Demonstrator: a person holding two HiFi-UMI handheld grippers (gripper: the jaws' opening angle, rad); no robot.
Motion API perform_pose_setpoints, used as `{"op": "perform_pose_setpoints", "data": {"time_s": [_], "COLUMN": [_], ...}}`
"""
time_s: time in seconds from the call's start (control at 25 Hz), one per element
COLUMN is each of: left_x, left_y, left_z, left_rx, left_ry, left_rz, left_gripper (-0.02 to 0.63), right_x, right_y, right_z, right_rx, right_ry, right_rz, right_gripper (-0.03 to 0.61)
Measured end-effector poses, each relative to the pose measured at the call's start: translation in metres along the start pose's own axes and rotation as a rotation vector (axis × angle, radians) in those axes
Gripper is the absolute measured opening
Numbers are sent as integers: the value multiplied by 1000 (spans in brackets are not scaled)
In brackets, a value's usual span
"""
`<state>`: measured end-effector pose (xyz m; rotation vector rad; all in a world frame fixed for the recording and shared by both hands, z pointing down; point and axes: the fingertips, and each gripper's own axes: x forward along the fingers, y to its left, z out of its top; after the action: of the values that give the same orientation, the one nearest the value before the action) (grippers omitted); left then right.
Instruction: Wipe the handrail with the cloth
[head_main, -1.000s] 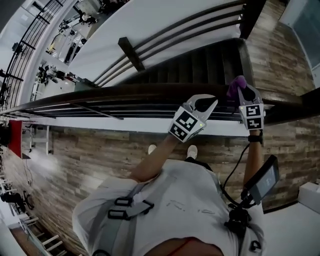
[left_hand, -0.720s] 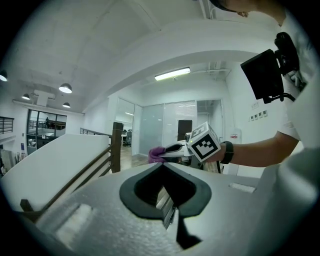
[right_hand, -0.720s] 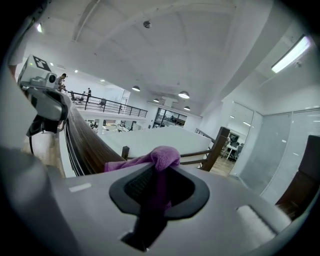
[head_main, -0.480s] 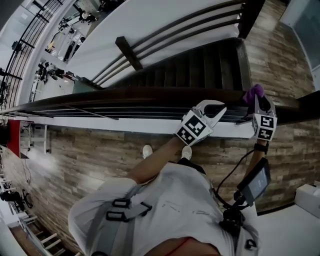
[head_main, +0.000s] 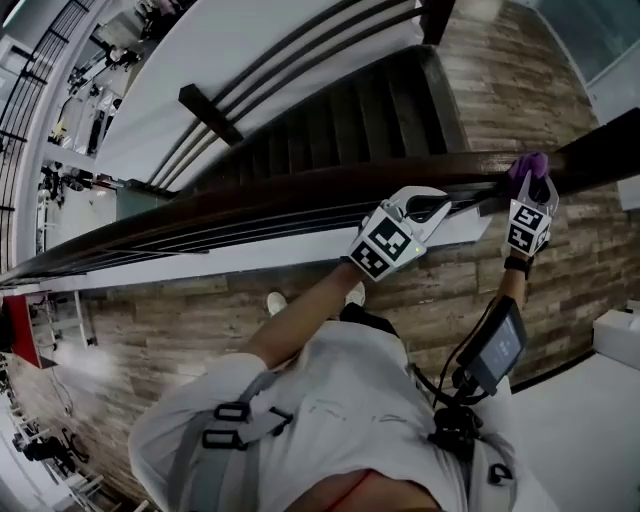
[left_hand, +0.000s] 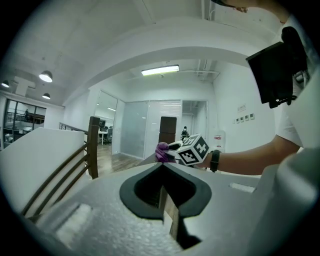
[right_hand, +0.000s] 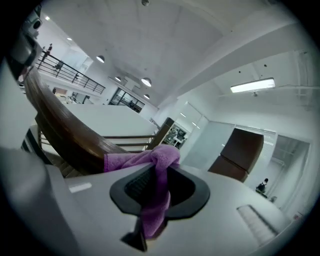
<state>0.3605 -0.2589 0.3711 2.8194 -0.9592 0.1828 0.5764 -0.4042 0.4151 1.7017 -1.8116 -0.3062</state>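
Observation:
The dark brown handrail (head_main: 250, 205) runs across the head view, rising from lower left to upper right. My right gripper (head_main: 530, 178) is shut on a purple cloth (head_main: 528, 163) and holds it against the rail's top near its right end. In the right gripper view the cloth (right_hand: 135, 161) drapes from the shut jaws (right_hand: 152, 175) onto the rail (right_hand: 60, 132). My left gripper (head_main: 438, 205) hangs just on the near side of the rail, left of the right one, with its jaws shut on nothing (left_hand: 162, 192). From the left gripper view I see the right gripper's cube (left_hand: 194, 149) and the cloth (left_hand: 161, 151).
Beyond the rail a dark staircase (head_main: 380, 110) drops away, with a second railing and its post (head_main: 210, 112) on the far side. Thin bars (head_main: 200, 245) run under the handrail. Wood-plank floor (head_main: 150, 330) lies below me. A screen (head_main: 492, 345) hangs at my right hip.
My right gripper has slid the cloth to the right along the handrail. The left gripper has moved right with it, and the person has stepped along.

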Motion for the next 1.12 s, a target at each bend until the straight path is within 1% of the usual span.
{"op": "perform_pose_setpoints", "data": {"time_s": [0.12, 0.24, 0.32, 0.4, 0.48, 0.52, 0.56, 0.6, 0.64, 0.72, 0.8, 0.88, 0.96, 1.04, 1.12], "left_x": [18, 29, 30, 23, 7, -4, -17, -33, -51, -97, -151, -210, -273, -331, -384], "left_y": [-10, -11, -10, -8, 1, 9, 20, 34, 49, 81, 108, 130, 145, 153, 159], "left_z": [-3, -3, -3, -4, -3, -2, 0, 2, 4, 8, 8, 5, 1, -5, -14], "left_rx": [-8, -15, -12, -7, -4, -4, -3, -4, -6, -14, -28, -46, -71, -102, -125], "left_ry": [2, 1, -1, -4, -11, -18, -27, -37, -50, -75, -101, -129, -153, -170, -183], "left_rz": [-33, -37, -27, -7, 27, 51, 83, 122, 169, 275, 390, 515, 634, 732, 824], "left_gripper": [2, 2, 2, 2, 2, 2, 2, 2, 2, 2, 2, 2, 2, 2, 2], "right_x": [12, 33, 46, 51, 45, 40, 34, 27, 18, -5, -32, -62, -96, -131, -164], "right_y": [-27, -54, -74, -88, -87, -77, -59, -32, 1, 79, 157, 231, 300, 360, 412], "right_z": [-22, -36, -45, -55, -54, -46, -29, -1, 35, 110, 174, 227, 273, 307, 332], "right_rx": [26, 53, 92, 167, 231, 237, 224, 202, 191, 205, 217, 225, 228, 198, 153], "right_ry": [34, 78, 105, 127, 123, 103, 67, 12, -60, -224, -351, -425, -472, -512, -545], "right_rz": [-33, -50, -69, -79, -77, -63, -35, 11, 75, 240, 411, 576, 727, 848, 945], "right_gripper": [51, 51, 51, 51, 52, 54, 54, 54, 54, 55, 55, 55, 57, 57, 57]}}
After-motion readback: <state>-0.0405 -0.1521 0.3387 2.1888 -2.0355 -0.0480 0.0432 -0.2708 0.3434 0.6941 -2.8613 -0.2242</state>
